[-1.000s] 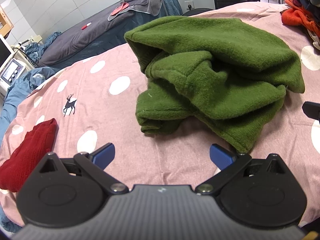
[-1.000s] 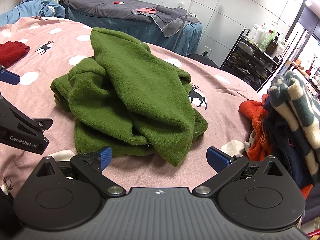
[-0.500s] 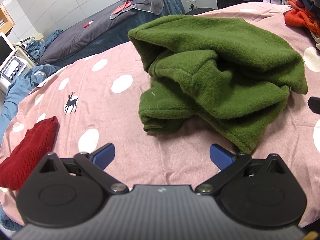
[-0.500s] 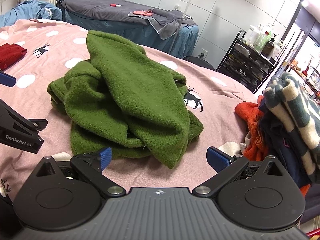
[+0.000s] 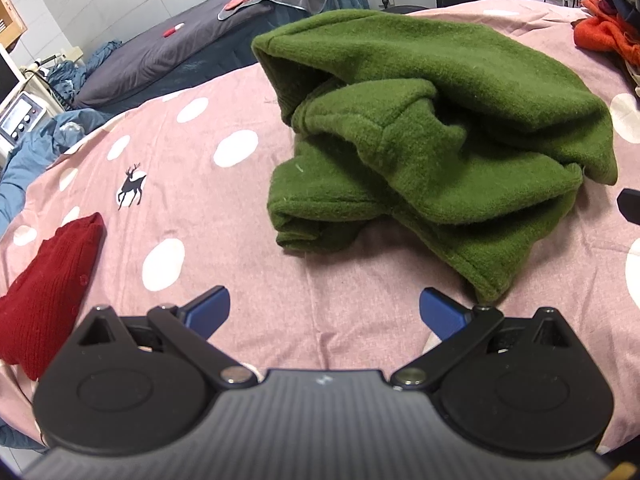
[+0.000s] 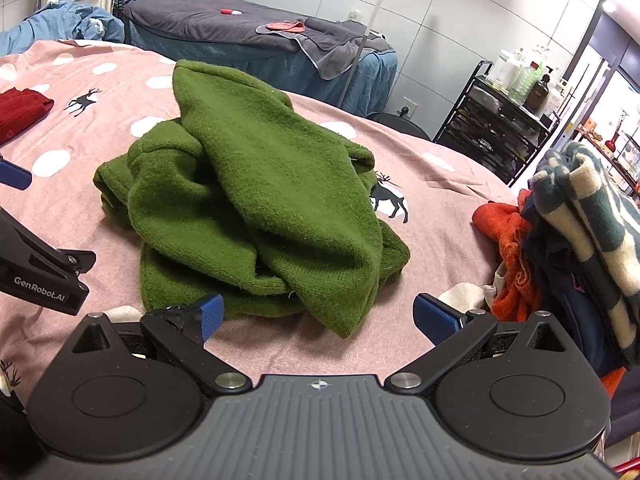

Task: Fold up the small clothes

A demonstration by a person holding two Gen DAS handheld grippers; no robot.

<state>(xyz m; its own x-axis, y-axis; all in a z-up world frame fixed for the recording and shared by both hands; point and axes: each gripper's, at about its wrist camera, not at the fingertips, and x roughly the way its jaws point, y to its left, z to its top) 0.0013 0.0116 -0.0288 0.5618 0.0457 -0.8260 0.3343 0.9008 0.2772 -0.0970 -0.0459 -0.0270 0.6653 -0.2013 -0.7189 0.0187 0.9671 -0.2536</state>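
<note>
A crumpled green fleece garment [image 5: 432, 140] lies in a heap on the pink dotted bedsheet [image 5: 224, 216]; the right wrist view has the same green garment [image 6: 264, 208] ahead of it. My left gripper [image 5: 324, 310] stands open just short of the heap's near edge, nothing between its blue pads. My right gripper [image 6: 316, 316] is open too, its left pad close to the garment's lower hem. The left gripper's body [image 6: 40, 276] appears at the left edge of the right wrist view.
A folded red knit [image 5: 48, 288] lies at the sheet's left edge, also seen as a red knit [image 6: 20, 108] far left. A pile of clothes [image 6: 568, 232], orange, navy and checked, sits at the right. A grey massage bed [image 6: 256, 36] and a black trolley [image 6: 500, 120] stand behind.
Both grippers have eased slightly towards the green garment, which looks a little larger and nearer. Neither gripper has changed its opening.
</note>
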